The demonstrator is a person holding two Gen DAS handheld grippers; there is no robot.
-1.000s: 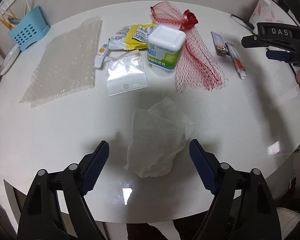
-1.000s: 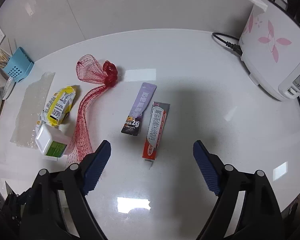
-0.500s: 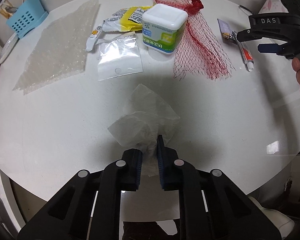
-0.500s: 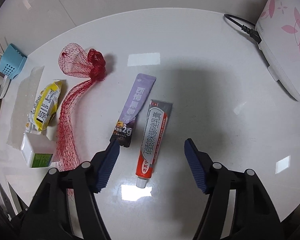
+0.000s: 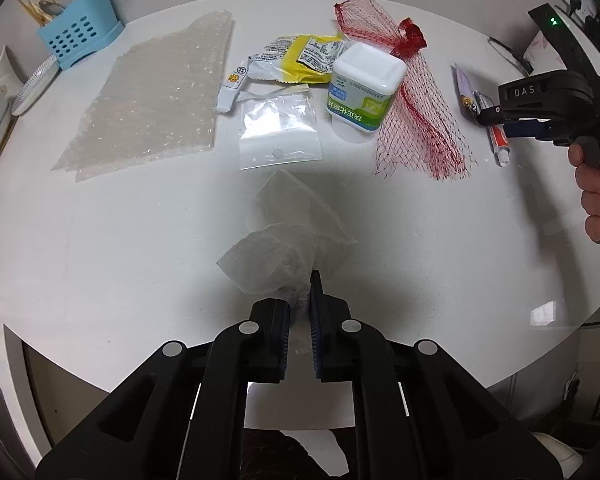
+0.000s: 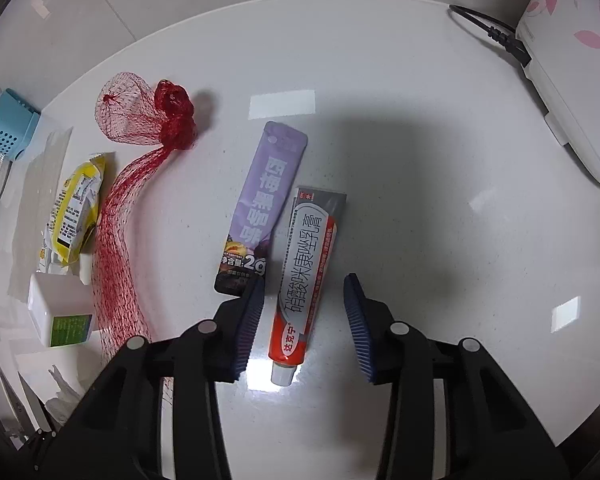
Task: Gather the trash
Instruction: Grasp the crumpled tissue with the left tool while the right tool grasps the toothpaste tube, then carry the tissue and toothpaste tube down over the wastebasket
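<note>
Blue perforated utensil holder (image 5: 78, 30) at the white table's (image 5: 100, 240) far edge; flower-patterned white appliance (image 6: 572, 60) with black cord (image 6: 488, 32).

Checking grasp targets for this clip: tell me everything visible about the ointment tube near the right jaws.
The ointment tube lies flat on the white table, its white cap toward the camera. Its body is white with an orange-red end and a grey crimped tail. It lies beside a purple sachet. The right gripper's jaws straddle it, closing, not yet touching.

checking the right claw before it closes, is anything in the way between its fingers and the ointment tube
Nothing blocks it: the right claw is closing with the ointment tube between its fingers, not yet touched. The purple sachet lies right beside the tube, its lower corner touching or under the left finger.
</note>
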